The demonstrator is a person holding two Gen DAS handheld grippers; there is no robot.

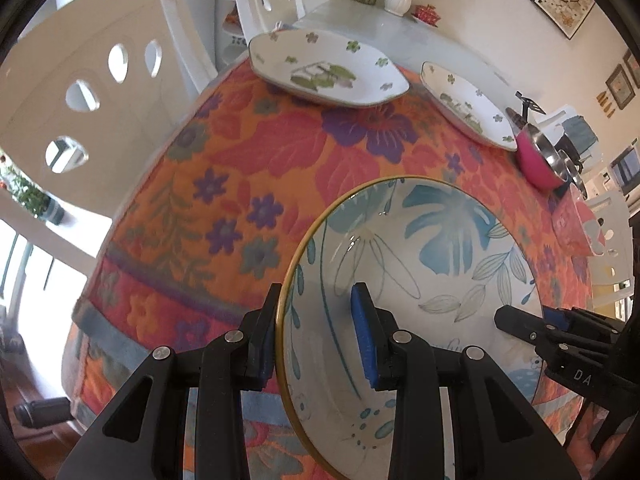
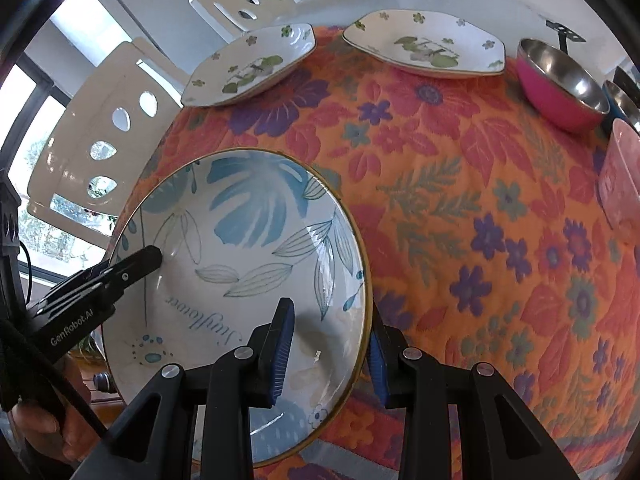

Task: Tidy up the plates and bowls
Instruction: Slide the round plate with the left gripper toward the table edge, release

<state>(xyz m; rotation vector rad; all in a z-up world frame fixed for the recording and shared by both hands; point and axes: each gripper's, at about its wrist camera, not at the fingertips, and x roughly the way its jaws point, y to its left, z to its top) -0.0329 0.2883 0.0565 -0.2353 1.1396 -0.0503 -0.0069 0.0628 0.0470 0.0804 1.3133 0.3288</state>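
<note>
In the left wrist view your left gripper (image 1: pixel 316 334) has its fingers clamped on the near-left rim of the blue-leaf plate (image 1: pixel 432 248), so keep it level above the desk (image 1: pixel 208 184), while in the right wrist view your right gripper (image 2: pixel 330 350) pinches the opposite rim of that plate (image 2: pixel 248 240); move both hands together toward the 2 green-flower plates (image 2: pixel 424 46) ahead.

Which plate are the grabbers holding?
The round plate with blue leaves, gripped at its rim by both the left gripper and right gripper. The two white plates with green flowers sit untouched on the tablecloth.
</note>
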